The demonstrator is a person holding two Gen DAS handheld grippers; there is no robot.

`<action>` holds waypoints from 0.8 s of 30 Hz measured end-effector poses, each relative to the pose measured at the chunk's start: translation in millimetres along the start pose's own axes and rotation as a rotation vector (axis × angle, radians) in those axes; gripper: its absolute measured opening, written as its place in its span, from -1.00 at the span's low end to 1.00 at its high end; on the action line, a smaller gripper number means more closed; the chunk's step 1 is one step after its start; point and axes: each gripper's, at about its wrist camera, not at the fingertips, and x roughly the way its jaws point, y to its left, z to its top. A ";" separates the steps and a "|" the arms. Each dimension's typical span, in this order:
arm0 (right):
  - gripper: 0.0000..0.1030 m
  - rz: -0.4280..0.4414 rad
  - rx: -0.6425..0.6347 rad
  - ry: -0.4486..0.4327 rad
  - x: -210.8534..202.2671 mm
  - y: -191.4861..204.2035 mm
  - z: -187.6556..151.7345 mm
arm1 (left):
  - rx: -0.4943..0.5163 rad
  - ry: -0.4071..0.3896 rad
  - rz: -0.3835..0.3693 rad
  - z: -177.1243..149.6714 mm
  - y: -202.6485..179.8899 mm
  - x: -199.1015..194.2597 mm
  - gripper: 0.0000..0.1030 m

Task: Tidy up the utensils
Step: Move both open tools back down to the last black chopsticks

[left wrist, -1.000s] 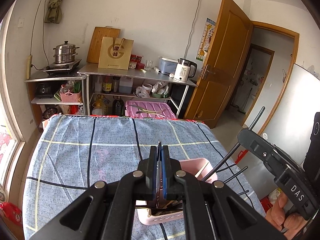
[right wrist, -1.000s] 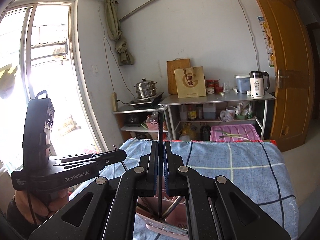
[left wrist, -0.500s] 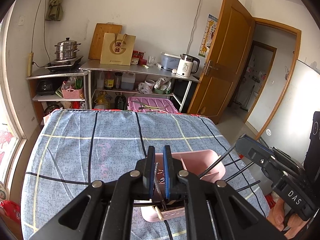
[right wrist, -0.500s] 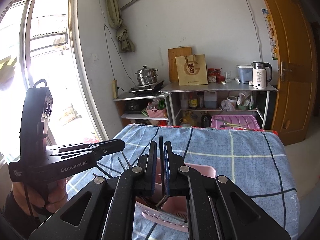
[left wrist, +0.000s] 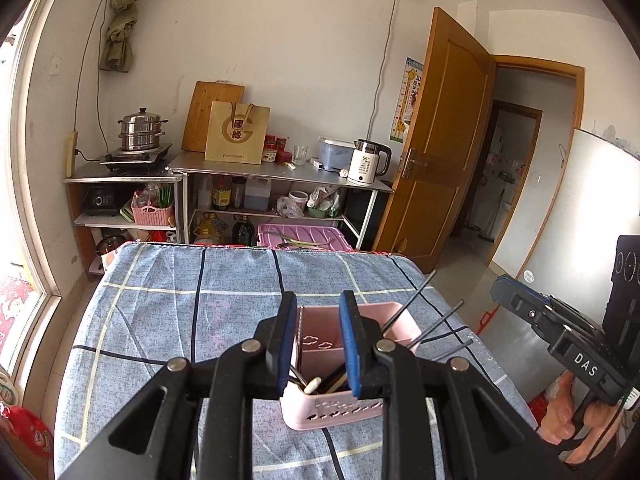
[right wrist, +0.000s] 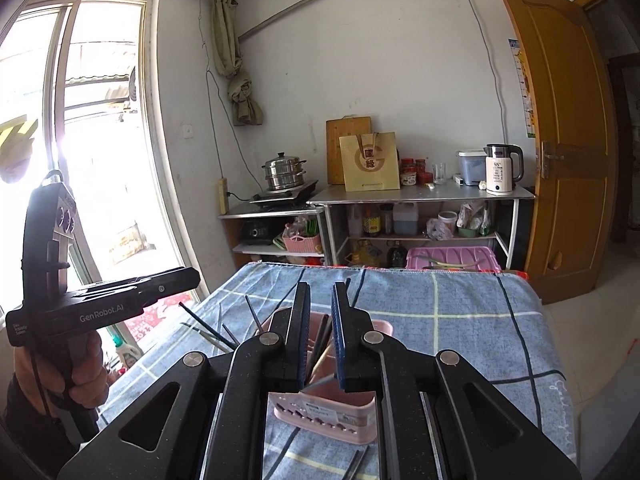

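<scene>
Left wrist view first. A fair bit of the pink utensil holder is blocked by the left gripper itself, so the contents are hard to sort out: a pale rounded handle tip and a few dark sticks are all that can be made out down inside. The holder is set on the blue checked tablecloth, near the table's right side. The left jaws have just been opening and are seen parted by a modest gap, with nothing pinched between the pads, only the holder seen past them. Thin dark chopsticks are fanned out of the holder to the right. The right gripper is cut off at the frame edge, with a hand only partly seen beneath it.

Right wrist view now. The holder is seen again under the right gripper, mostly hidden by the black fingers. These jaws have also just been opening, and a narrow slit is left; a brownish stick stands in the holder behind that gap, but contact with the pads can't be told. More dark sticks poke up to the left. The left gripper is held off to the side by a hand that's half lost in window glare. The shelf and kettle sit well behind the table.
</scene>
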 end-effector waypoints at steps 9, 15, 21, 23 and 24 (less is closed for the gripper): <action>-0.79 -0.035 0.051 0.089 -19.6 -15.1 -55.3 | 0.008 0.022 -0.021 -55.5 -10.5 -26.0 -0.50; -0.79 -0.052 0.106 0.230 -0.6 -27.8 -106.7 | -0.008 0.083 -0.036 -94.5 -16.0 -19.1 -0.50; -0.79 -0.061 0.132 0.350 23.4 -33.6 -144.5 | -0.032 0.176 -0.054 -126.6 -19.2 1.7 -0.50; -0.79 -0.062 0.133 0.377 28.5 -33.2 -152.8 | -0.038 0.198 -0.057 -134.7 -19.5 6.2 -0.50; -0.79 -0.064 0.134 0.390 31.7 -33.5 -155.9 | -0.039 0.206 -0.055 -139.9 -20.7 7.4 -0.50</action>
